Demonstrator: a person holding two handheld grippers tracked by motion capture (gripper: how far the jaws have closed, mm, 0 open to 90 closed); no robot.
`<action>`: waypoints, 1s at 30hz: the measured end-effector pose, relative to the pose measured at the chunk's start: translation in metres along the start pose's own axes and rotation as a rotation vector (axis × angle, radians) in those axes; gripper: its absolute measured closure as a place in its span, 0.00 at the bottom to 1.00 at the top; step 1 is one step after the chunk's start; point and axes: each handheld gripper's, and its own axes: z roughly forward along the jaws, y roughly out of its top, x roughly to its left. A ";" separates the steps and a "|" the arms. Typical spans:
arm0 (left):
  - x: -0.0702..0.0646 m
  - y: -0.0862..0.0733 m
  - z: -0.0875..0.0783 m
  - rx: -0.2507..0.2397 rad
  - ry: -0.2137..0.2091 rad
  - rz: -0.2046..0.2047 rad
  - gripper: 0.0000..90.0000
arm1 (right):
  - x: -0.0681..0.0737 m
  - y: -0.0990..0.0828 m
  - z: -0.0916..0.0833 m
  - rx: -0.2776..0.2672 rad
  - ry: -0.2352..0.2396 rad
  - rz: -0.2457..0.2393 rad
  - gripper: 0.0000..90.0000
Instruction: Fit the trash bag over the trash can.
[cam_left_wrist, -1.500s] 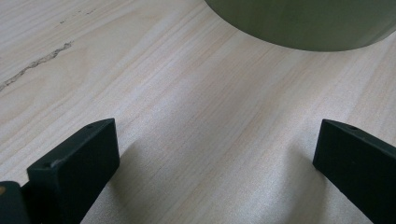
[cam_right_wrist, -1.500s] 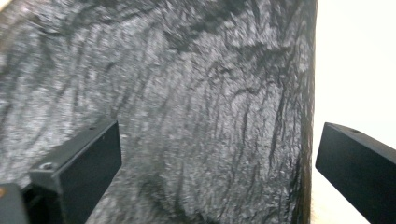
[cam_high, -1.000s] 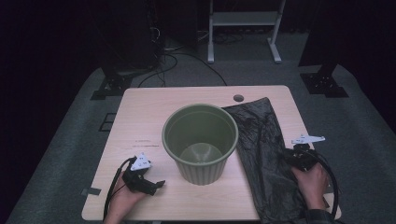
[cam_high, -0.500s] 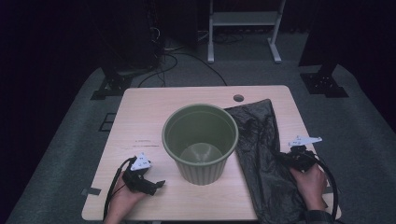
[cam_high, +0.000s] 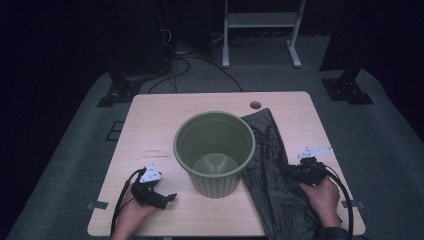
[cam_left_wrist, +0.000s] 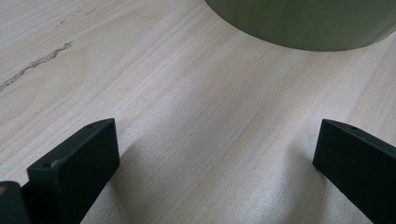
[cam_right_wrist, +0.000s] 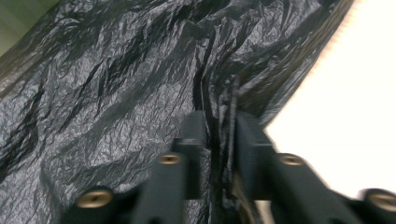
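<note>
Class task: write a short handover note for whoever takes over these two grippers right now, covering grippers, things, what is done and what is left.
Left gripper: open, resting on the table beside the green bin, holding nothing.
Right gripper: jaws nearly together around a fold of the black bin bag; they have just been opening.
Bin: upright, empty, mid-table. Bag: lying flat to its right, touching it.
Done: a fold of the bag gathered.
Left, probably: lift the bag, open it, line the bin.

Crinkled glossy plastic bag, matt wood table
</note>
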 end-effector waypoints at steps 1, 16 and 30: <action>0.000 0.000 0.000 0.000 0.000 0.000 0.00 | 0.000 0.001 0.001 -0.003 -0.005 0.006 0.74; 0.000 0.000 0.000 0.000 0.000 0.000 0.00 | 0.009 0.019 0.020 0.011 0.042 0.073 0.21; 0.000 0.000 0.000 0.000 0.000 0.001 0.00 | 0.031 0.033 0.037 -0.027 0.089 0.056 0.14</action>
